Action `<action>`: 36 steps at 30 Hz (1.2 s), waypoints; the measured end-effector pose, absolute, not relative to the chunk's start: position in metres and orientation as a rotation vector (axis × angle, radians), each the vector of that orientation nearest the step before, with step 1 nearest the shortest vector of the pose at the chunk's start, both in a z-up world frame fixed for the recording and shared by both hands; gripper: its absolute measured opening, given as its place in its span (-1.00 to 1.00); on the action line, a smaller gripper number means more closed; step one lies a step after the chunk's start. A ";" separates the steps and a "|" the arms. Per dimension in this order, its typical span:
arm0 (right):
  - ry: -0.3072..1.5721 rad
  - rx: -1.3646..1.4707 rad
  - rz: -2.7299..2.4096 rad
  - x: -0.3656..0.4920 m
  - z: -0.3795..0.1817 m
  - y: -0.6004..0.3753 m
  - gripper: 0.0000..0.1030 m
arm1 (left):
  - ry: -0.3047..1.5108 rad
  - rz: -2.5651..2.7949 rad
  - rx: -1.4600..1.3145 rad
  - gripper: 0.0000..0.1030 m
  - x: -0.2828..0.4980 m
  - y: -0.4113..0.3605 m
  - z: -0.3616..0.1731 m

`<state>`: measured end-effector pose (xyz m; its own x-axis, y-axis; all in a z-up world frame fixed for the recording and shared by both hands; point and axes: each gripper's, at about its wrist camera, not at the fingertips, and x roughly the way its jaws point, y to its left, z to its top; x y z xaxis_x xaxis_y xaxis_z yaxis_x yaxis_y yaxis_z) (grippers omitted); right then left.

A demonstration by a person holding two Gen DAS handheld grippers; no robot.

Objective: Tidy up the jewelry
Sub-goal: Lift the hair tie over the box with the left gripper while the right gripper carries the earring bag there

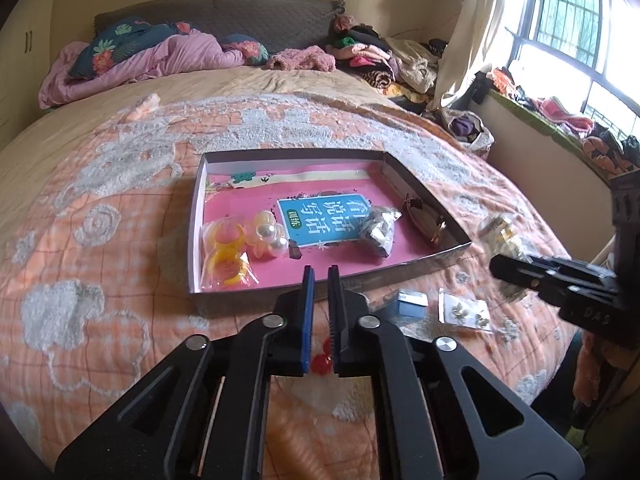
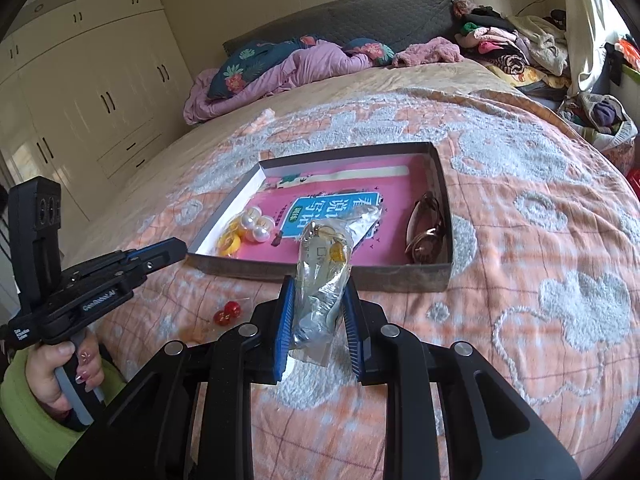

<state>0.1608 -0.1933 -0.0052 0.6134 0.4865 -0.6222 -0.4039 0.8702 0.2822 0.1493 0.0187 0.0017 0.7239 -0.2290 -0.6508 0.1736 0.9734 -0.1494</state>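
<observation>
A clear bag [image 2: 320, 280] of trinkets, centre of the right wrist view, is clamped between the blue pads of the right gripper [image 2: 320, 292] and held off the quilt [image 2: 540, 240], just short of the box [image 2: 442, 276] wall, presumably for dropping inside. The shallow box sits mid-frame on the quilt and already holds pearl pieces [image 1: 269, 236], a yellow bagged piece [image 1: 226, 254], a crumpled silver bag [image 1: 378, 229] and a watch [image 2: 426, 226] along its right wall, grouped loosely over a pink book cover [image 1: 320, 220].

The left gripper [image 1: 321, 276], lower centre of its own view, has its fingers drawn together on nothing and points at the box's near wall. Outside the box, lower right of that view, lie a small blue box [image 1: 412, 302] and an earring card [image 1: 466, 312]; red beads [image 2: 228, 312] lie on the quilt at lower left of the right wrist view. All three are likely still to be gathered.
</observation>
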 end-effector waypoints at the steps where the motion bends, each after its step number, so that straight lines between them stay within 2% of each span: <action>1: 0.748 0.113 0.511 0.162 -0.005 -0.193 -0.56 | 0.740 -0.212 -0.086 -1.00 0.153 0.021 -0.002; 7: 0.745 0.109 0.520 0.162 -0.006 -0.191 -0.56 | 0.761 -0.209 -0.147 -0.96 0.133 0.044 -0.003; 9: 0.753 0.112 0.528 0.162 -0.009 -0.190 -0.56 | 0.789 -0.216 -0.188 -0.51 0.122 0.052 -0.007; 10: 0.757 0.113 0.529 0.162 -0.010 -0.189 -0.56 | 0.808 -0.206 -0.203 -0.42 0.115 0.057 -0.010; 13: 0.773 0.120 0.537 0.163 -0.015 -0.187 -0.56 | 0.845 -0.184 -0.183 -0.31 0.094 0.064 -0.021; 15: 0.778 0.119 0.542 0.163 -0.017 -0.185 -0.56 | 0.883 -0.163 -0.204 -0.16 0.084 0.068 -0.030; 21: 0.784 0.124 0.542 0.162 -0.019 -0.186 -0.56 | 0.984 -0.146 -0.299 0.01 0.059 0.070 -0.057; 26: 0.781 0.125 0.534 0.163 -0.018 -0.187 -0.56 | 1.010 -0.146 -0.254 -0.01 0.072 0.057 -0.078; 28: 0.775 0.119 0.530 0.164 -0.018 -0.187 -0.56 | 0.990 -0.135 -0.206 -0.50 0.076 0.052 -0.078; 29: 0.773 0.118 0.528 0.165 -0.017 -0.187 -0.56 | 0.979 -0.137 -0.189 -0.64 0.078 0.051 -0.078; 32: 0.768 0.115 0.520 0.170 -0.016 -0.187 -0.56 | 0.949 -0.158 -0.178 -0.77 0.086 0.051 -0.071; 36: 0.760 0.106 0.508 0.181 -0.013 -0.186 -0.56 | 0.872 -0.168 -0.129 -0.77 0.097 0.045 -0.048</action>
